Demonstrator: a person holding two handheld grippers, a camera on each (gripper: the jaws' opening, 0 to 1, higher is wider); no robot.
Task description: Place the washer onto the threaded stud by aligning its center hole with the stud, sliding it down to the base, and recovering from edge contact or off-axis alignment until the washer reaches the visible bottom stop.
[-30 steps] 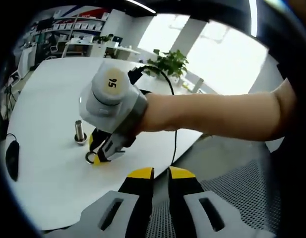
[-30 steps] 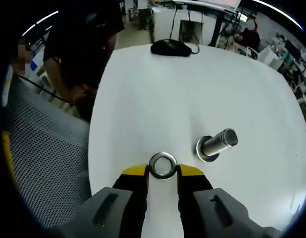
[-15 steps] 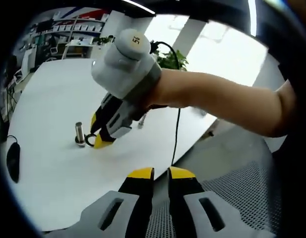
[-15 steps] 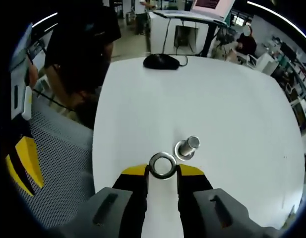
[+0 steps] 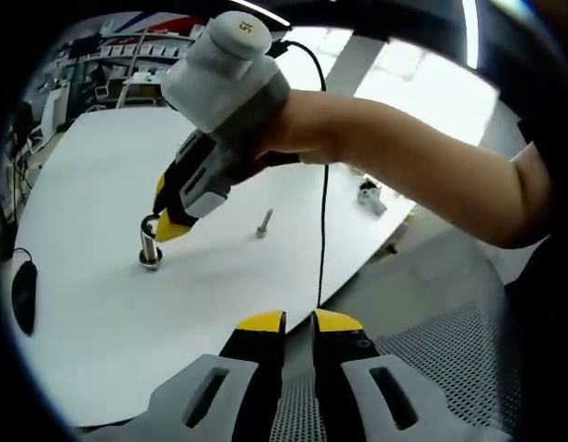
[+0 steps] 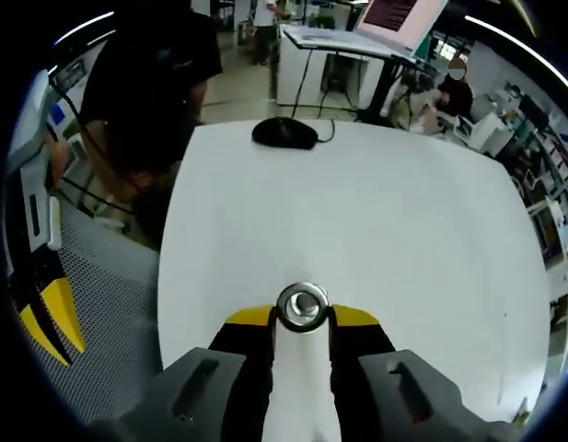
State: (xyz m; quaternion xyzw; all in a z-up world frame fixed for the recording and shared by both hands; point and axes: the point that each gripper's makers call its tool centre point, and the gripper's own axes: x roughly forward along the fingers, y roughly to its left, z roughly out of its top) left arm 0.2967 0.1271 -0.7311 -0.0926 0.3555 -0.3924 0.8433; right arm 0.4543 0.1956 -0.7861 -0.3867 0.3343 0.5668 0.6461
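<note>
Right gripper view: the right gripper (image 6: 301, 318) has its yellow-tipped jaws closed on the washer (image 6: 301, 305), pinched by its rim between the tips, with its flat face toward the camera.
Washer and stud, right gripper view: the end of the threaded stud (image 6: 302, 304) shows through the washer's centre hole, so hole and stud look lined up along this view; whether they touch cannot be told.
Left gripper view: the right gripper (image 5: 157, 223) comes in from the upper right on a bare forearm (image 5: 403, 175), slanting down to the left, and holds the washer (image 5: 148, 224) at the top of the upright stud (image 5: 151, 250).
Washer height: at the stud's top end, well above the wider base (image 5: 151, 264) that sits on the bench.
Left gripper: its own jaws (image 5: 298, 324) rise from the bottom of the left gripper view, nearly shut with a narrow slit between them and nothing gripped, well apart from the stud.
Bench: white and round-edged (image 5: 90, 175); a small screw (image 5: 263, 222) lies to the right of the stud, a black mouse (image 6: 284, 133) rests at the far edge.
Cable: a black lead (image 5: 324, 193) hangs from the right gripper across the bench edge.
</note>
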